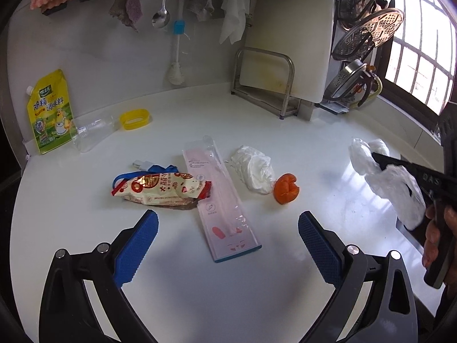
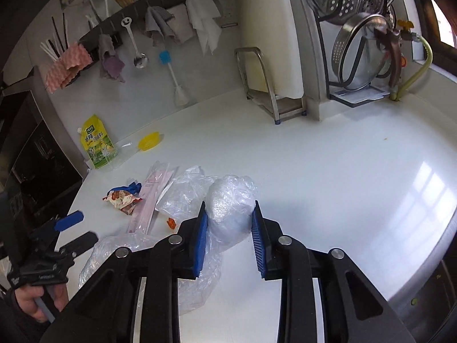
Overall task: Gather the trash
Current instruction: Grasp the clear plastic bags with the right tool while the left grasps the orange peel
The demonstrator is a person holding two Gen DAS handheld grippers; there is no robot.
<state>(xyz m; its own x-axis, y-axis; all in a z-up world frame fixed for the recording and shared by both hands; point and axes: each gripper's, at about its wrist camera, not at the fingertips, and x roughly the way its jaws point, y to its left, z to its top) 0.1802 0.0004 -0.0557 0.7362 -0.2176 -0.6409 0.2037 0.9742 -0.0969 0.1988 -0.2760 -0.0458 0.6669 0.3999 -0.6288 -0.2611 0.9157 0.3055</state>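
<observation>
A: The trash lies in the middle of the white counter (image 1: 200,300). Take the long pink package (image 1: 221,200) as the landmark. What is around it?

B: Touching its left side is a red and white snack wrapper (image 1: 160,188), and a blue ribbon (image 1: 154,170) lies just behind the wrapper. To the right of the pink package is a crumpled white tissue (image 1: 254,171), and just beside the tissue is a small orange piece (image 1: 286,188).

A: And the left gripper (image 1: 228,223)?

B: Its jaws stand wide open with nothing between the blue pads. The near end of the pink package lies on the counter between the two fingers, but the pads do not touch it. The wrapper is just beyond the left fingertip.

A: Where is the right gripper (image 2: 230,211)?

B: Well to the right of the pink package. In its own camera a ball of crumpled clear plastic bag (image 2: 230,208) sits between the blue pads, and both pads press on its sides, so the jaws are gripping it. More of the loose plastic hangs down under the left finger.

A: Anything far from the pink package?

B: Behind it to the left, near the wall, a yellow seasoning pouch (image 1: 50,114) stands, with a clear bottle (image 1: 91,130) and a yellow lid (image 1: 134,118) beside it.
</observation>
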